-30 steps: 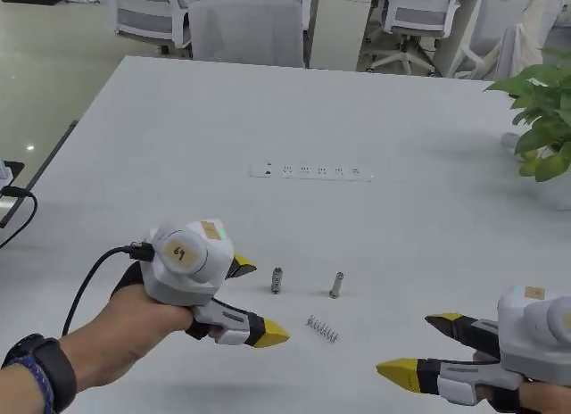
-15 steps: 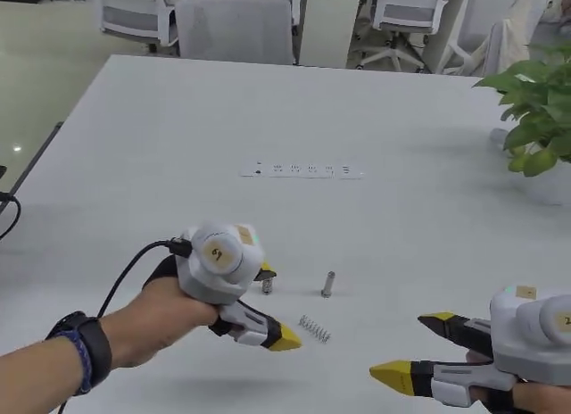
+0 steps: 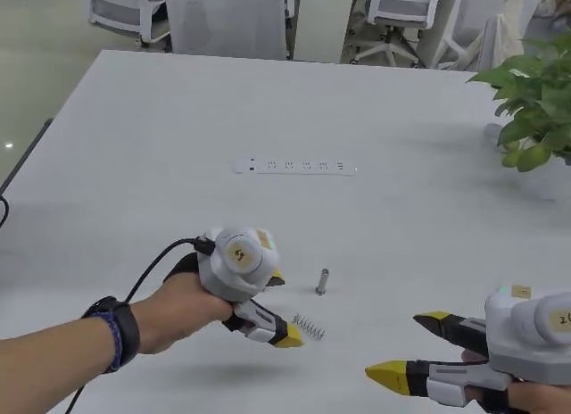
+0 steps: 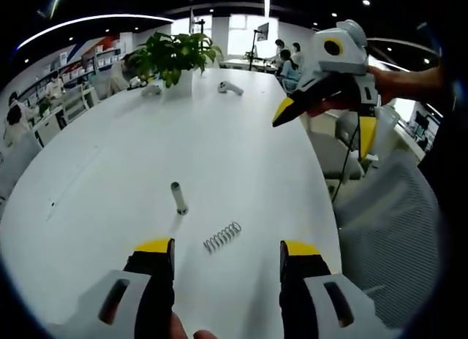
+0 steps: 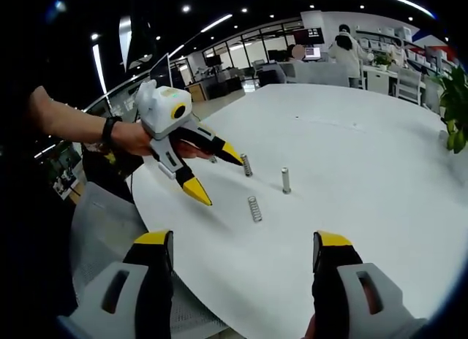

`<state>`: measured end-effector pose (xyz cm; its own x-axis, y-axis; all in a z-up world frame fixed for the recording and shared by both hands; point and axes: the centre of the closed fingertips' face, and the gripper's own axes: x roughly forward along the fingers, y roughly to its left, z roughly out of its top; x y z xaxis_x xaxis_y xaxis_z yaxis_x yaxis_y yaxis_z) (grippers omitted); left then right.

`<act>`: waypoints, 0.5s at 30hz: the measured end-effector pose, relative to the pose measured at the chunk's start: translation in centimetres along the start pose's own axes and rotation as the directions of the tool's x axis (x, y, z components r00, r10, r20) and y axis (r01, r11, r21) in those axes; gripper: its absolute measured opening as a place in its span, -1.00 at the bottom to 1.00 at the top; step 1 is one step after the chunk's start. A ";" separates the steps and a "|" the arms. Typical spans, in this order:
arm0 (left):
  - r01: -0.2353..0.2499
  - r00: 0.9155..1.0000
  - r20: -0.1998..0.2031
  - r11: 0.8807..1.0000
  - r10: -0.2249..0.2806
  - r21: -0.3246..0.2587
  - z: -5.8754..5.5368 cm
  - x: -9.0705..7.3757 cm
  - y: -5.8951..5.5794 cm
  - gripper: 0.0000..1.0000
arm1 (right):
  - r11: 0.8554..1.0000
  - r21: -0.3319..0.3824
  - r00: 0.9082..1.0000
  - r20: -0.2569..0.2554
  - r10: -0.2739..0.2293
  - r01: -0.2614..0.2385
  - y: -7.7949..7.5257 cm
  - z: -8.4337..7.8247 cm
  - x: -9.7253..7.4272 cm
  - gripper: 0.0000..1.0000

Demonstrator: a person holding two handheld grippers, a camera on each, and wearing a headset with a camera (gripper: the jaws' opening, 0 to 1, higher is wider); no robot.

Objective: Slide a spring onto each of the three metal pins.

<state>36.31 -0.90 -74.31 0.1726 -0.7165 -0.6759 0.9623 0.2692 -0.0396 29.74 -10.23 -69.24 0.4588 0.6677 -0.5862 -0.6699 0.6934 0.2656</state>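
Note:
A loose spring [image 3: 309,327] lies flat on the white table [image 3: 178,146], and a bare metal pin [image 3: 322,281] stands just beyond it. My left gripper [image 3: 284,310] is open, its lower yellow tip close beside the spring. In the left gripper view the spring [image 4: 222,237] lies just ahead of the open jaws, with the pin [image 4: 178,197] farther on. The right gripper view shows the spring [image 5: 254,208], the bare pin [image 5: 285,180] and a pin wearing a spring [image 5: 246,164] beside the left gripper [image 5: 216,174]. My right gripper [image 3: 406,346] hovers open and empty at the near right.
A white power strip [image 3: 295,167] lies across the table's middle. A leafy plant [image 3: 526,111] stands at the far right edge. Office chairs [image 3: 227,26] line the far side. The table's near edge runs just under both grippers.
My left gripper has moved right, up to the loose spring, hiding the pin it was beside. The right gripper has barely moved. The head camera has shifted.

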 end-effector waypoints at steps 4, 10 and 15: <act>0.016 0.999 -0.045 0.999 -0.014 0.036 -0.8 1.0 0.0 -0.02 | 1.000 0.001 1.000 -0.001 0.000 0.000 -0.1 0.0 0.0 0.54; 0.042 0.996 -0.085 0.994 -0.034 0.099 -1.4 2.2 -0.4 -0.12 | 1.000 0.006 1.000 -0.006 -0.003 0.003 -0.2 -0.3 -0.2 0.54; 0.060 0.993 -0.107 0.989 -0.046 0.138 -1.4 3.2 -0.3 -0.22 | 1.000 0.017 1.000 -0.008 -0.007 0.007 -0.4 -0.5 -0.3 0.53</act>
<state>36.27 -2.33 -77.52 0.1051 -0.6552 -0.7481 0.9908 0.1338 0.0220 29.53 -10.89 -69.56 0.4589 0.6609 -0.5938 -0.6566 0.7025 0.2744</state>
